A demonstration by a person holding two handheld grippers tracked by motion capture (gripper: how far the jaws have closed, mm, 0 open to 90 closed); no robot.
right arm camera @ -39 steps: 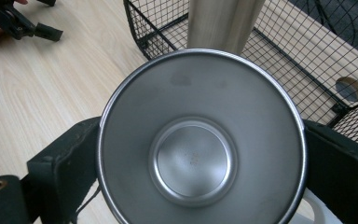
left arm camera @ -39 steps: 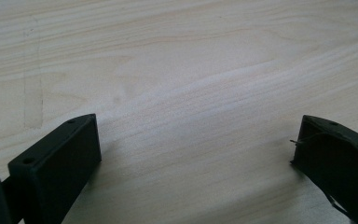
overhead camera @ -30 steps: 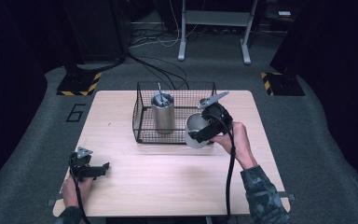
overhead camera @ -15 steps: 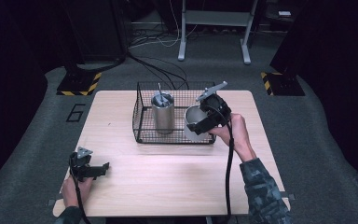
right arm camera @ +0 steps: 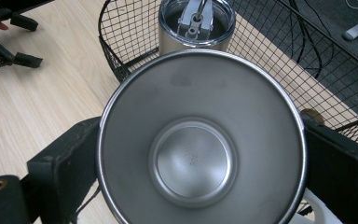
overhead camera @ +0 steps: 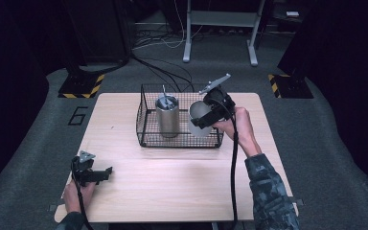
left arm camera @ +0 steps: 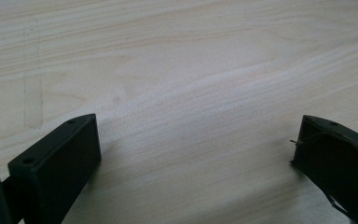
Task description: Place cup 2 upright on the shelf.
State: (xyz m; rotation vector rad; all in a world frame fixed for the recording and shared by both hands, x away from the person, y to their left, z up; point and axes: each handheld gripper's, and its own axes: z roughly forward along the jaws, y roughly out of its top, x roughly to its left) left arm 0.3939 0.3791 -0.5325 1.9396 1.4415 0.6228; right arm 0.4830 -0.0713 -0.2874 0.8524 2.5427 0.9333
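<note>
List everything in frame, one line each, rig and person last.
Steel cup: 1, silver, open and empty inside, held tilted over the right part of the basket.
Lidded tumbler: 1, silver with clear lid, upright in the left part of the basket.
Wire basket: 1, black, far middle of the table.
Table: 1, light wood.
Metal stand: 1, grey, on the floor beyond the table.
Cables: several, dark, on the floor behind the basket.
Left hand-held gripper: 1, black, near-left of the table, jaws apart.
Right hand-held gripper: 1, black, clamped on the steel cup.
</note>
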